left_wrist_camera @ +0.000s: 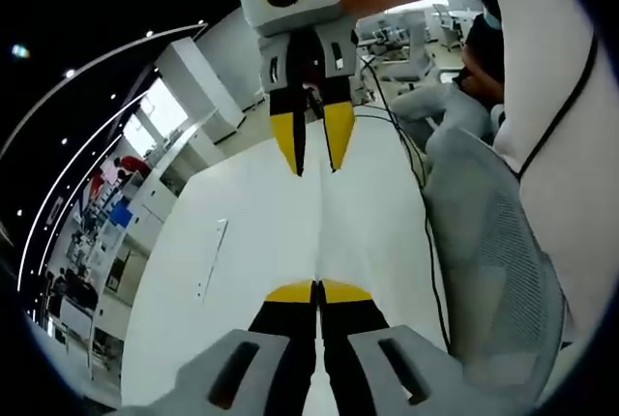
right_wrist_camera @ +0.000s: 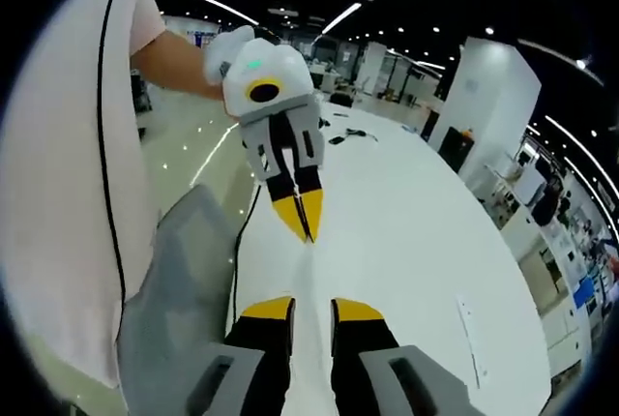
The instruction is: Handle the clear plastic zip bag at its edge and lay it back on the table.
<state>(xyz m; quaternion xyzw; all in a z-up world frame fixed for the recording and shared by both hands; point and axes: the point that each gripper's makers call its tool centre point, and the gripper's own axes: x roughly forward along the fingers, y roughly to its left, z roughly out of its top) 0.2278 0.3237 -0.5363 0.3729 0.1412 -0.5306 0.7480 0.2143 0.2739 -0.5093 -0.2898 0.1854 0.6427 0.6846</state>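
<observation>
The two grippers face each other above the table point(left_wrist_camera: 251, 242) — a chair point(left_wrist_camera: 493, 271) stands beside it.

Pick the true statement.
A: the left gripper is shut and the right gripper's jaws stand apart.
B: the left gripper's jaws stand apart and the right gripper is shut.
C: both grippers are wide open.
A: the left gripper has its yellow tips pressed together, while the right gripper shows a gap between its tips.
</observation>
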